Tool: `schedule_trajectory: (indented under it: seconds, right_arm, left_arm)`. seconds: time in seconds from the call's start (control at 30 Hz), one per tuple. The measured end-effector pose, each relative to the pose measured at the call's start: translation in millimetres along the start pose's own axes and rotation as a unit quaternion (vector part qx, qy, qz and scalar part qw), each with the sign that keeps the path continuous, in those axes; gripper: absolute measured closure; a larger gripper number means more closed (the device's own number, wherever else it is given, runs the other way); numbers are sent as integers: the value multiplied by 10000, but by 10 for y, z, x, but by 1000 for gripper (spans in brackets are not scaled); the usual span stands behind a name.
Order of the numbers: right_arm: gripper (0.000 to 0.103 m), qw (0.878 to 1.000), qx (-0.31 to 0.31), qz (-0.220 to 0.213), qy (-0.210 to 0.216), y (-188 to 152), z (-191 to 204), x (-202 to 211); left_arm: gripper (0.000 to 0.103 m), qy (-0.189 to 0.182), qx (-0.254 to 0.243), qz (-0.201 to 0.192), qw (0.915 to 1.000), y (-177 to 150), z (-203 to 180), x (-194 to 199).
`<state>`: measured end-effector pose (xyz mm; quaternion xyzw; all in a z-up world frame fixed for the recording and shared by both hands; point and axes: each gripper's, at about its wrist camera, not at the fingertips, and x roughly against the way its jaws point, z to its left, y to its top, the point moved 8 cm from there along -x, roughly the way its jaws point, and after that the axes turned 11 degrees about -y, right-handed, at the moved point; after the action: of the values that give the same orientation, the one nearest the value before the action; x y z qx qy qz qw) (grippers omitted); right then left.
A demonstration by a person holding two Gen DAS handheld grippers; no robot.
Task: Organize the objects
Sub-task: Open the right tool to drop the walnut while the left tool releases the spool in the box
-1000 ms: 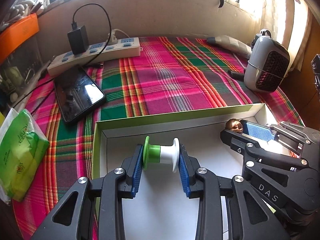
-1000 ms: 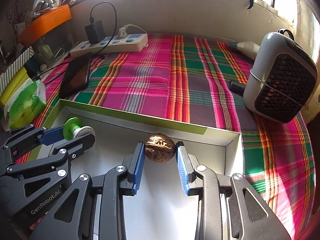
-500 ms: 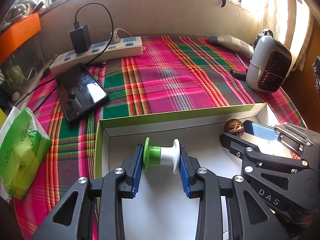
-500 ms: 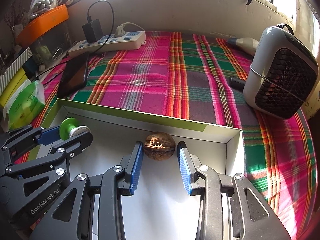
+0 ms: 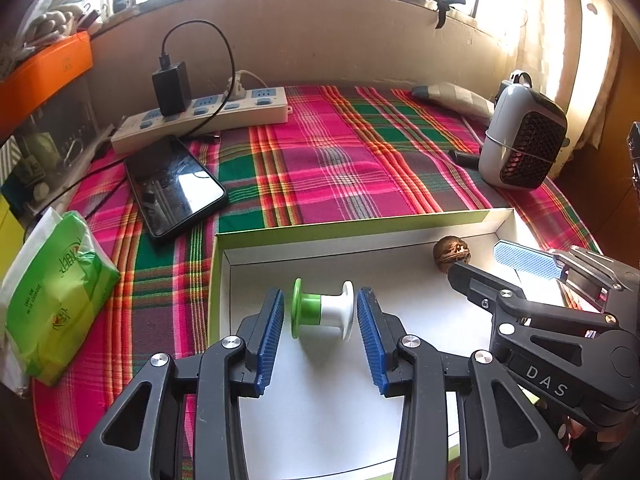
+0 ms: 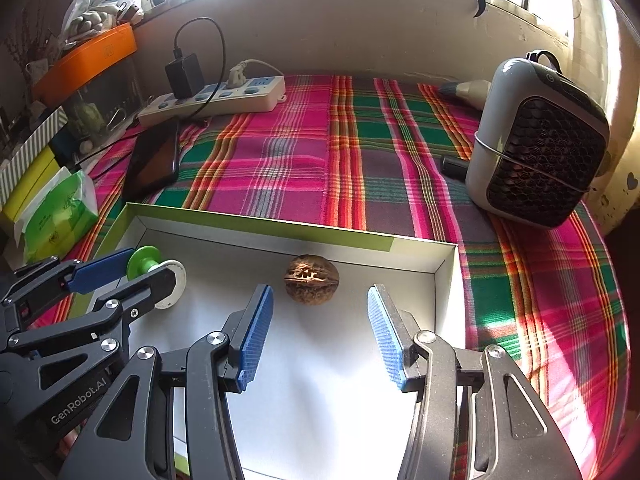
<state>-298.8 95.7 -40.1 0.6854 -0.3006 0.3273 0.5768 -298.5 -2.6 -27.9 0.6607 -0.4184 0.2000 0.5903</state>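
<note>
Left wrist: spool point(image 5: 323, 309) axis crosswise | left gripper point(image 5: 320, 322) opening, seemingly untouched

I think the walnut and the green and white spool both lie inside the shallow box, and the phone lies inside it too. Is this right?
Not quite. The walnut and the spool do lie inside the shallow box, but the phone lies outside it, on the plaid cloth beside the power strip. The left wrist view shows this.

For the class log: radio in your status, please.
Left gripper opening, spool loose between its pads. Right gripper opening, walnut free. Both in the box. Nothing in the way.
</note>
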Motion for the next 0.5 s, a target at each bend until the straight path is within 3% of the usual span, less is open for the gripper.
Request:
schedule_trajectory:
  seconds: [0.5]
  right_arm:
    - [52,9994,-223,-269,63,-171,-110,372]
  left_arm:
    - [67,56,-39,-367,9993,-195,0,443]
